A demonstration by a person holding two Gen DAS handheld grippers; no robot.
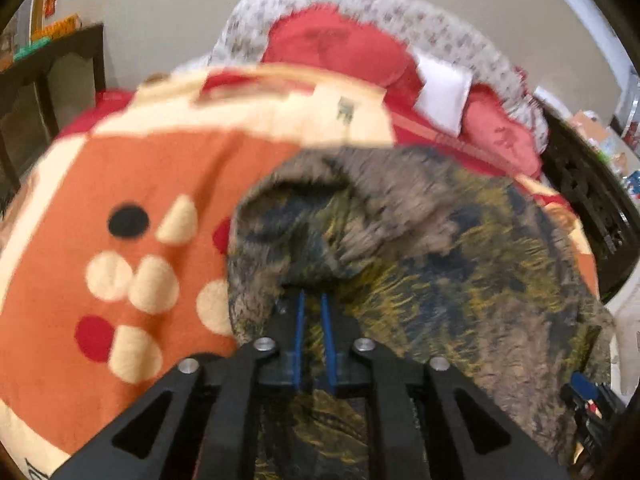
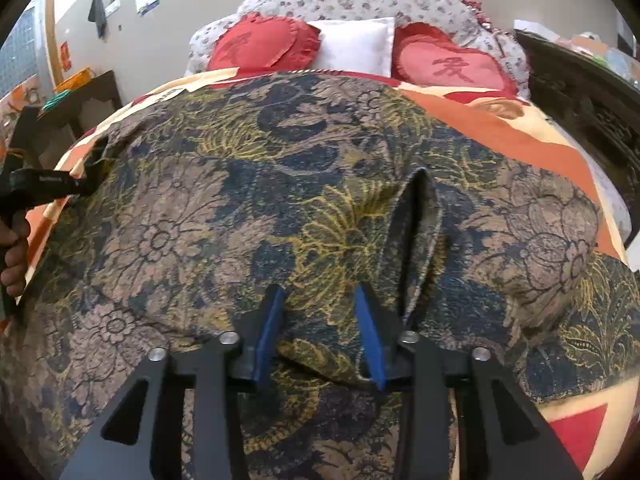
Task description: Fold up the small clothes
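Garment (image 2: pixel 224 200): thin brown cloth printed with navy and yellow flowers, spread wide on the bed's orange-and-cream blanket (image 1: pixel 120 184). Long axis runs left-right in the right wrist view; one ridge stands near centre. Left tool (image 1: pixel 313 304) clamped on a raised fold. Right tool (image 2: pixel 320 300) apart, cloth bulging between its pads.

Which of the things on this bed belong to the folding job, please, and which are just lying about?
Part of the job:
- patterned garment
- left gripper, pinching a fold of it
- right gripper, fingers apart over it

Just lying about:
- orange blanket
- red heart cushions
- white pillow
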